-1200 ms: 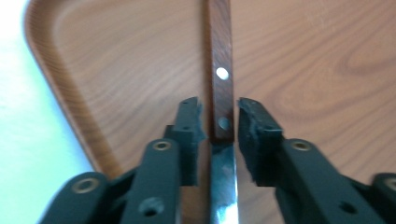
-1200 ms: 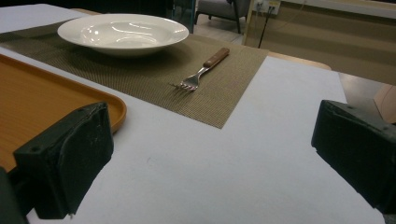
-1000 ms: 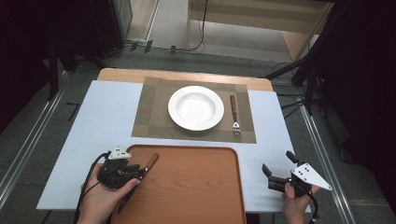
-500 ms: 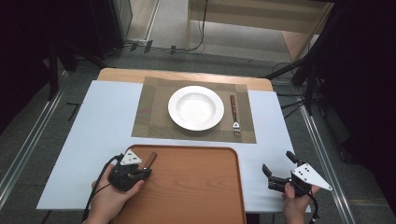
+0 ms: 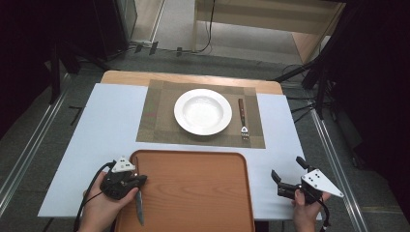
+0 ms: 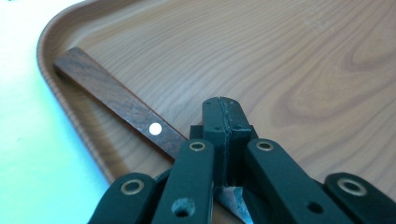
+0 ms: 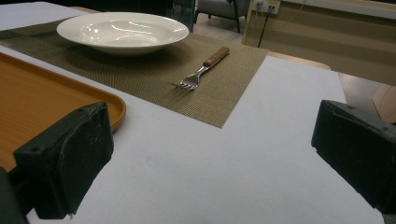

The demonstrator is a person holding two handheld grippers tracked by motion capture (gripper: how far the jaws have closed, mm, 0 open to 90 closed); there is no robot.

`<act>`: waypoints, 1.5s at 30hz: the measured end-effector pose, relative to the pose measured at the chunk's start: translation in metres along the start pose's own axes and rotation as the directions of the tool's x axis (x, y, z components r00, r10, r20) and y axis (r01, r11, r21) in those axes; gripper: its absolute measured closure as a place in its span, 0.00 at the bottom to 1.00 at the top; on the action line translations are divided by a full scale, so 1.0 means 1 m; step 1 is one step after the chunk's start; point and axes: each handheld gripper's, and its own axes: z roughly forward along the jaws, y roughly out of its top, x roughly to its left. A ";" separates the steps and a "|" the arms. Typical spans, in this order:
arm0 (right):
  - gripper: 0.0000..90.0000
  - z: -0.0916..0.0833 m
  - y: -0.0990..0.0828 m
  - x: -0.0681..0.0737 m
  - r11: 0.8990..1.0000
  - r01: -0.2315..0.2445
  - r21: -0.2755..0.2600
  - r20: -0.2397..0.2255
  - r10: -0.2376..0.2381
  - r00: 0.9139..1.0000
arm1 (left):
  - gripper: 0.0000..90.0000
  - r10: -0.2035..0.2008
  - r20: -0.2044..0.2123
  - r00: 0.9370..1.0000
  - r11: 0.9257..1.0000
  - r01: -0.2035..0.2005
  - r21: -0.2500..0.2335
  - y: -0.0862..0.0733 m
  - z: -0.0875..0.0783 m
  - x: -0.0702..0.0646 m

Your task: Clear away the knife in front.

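Knife: one knife (image 5: pixel 138 200) with a dark wooden handle (image 6: pixel 119 110) is seen lying on the tray, along its left edge; in the high view the blade points toward the near side and the handle toward the plate.
Knife grip: the jaws of the left hand-held gripper (image 6: pixel 226 122) have just been closing and are now pressed together over the knife where handle meets blade; a bit of blade is seen beneath them in the left gripper view.
Left hand-held gripper: one, held in the person's left hand (image 5: pixel 104 205) at the tray's near left corner, with its grey three-cornered plate on top.
Tray: one orange-brown wooden tray (image 5: pixel 193 193) is set on the near part of the tabletop, between the two hands.
Right hand-held gripper: one right hand-held gripper (image 5: pixel 279 183), held well apart from the tray's right edge; its jaws are spread wide with nothing between them, above bare tabletop.
Tabletop: one white tabletop (image 5: pixel 106 125) is seen under everything.
Placemat: one woven brown placemat (image 5: pixel 154 121) is laid beyond the tray.
Plate: one white deep plate (image 5: pixel 202 111) stands on the middle of the placemat.
Fork: one fork (image 5: pixel 243 121) with a wooden handle lies on the placemat just right of the plate, tines toward the tray.
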 end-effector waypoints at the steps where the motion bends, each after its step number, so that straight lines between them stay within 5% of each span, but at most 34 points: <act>1: 0.00 0.000 0.000 0.000 1.000 0.000 0.000 0.000 0.000 1.000 | 1.00 0.003 0.000 1.000 1.000 -0.003 0.000 -0.001 -0.001 0.001; 19: 0.00 0.000 0.000 0.000 1.000 0.001 0.002 0.003 -0.001 1.000 | 0.99 0.036 -0.005 0.999 0.999 -0.036 -0.019 -0.007 -0.010 0.014; 26: 0.00 0.001 0.000 0.000 1.000 0.002 0.004 0.005 -0.002 1.000 | 0.98 0.025 0.066 0.998 0.990 -0.016 -0.137 -0.008 -0.021 0.019; 35: 0.00 0.001 0.000 0.001 1.000 0.006 0.008 0.009 -0.006 1.000 | 0.61 0.015 0.052 0.999 0.970 -0.002 -0.242 -0.008 -0.032 0.025; 41: 0.00 0.001 0.000 0.001 1.000 0.005 0.008 0.010 -0.005 1.000 | 0.05 0.028 0.084 0.996 0.952 -0.001 -0.305 -0.011 -0.037 0.030; 43: 0.00 0.001 0.000 0.001 1.000 0.006 0.008 0.010 -0.006 1.000 | 0.00 0.021 0.060 0.998 0.941 0.001 -0.338 -0.012 -0.041 0.032; 45: 0.00 0.001 0.000 0.001 1.000 0.004 0.009 0.010 -0.004 1.000 | 0.00 0.002 0.061 0.998 0.939 0.019 -0.344 -0.012 -0.043 0.036</act>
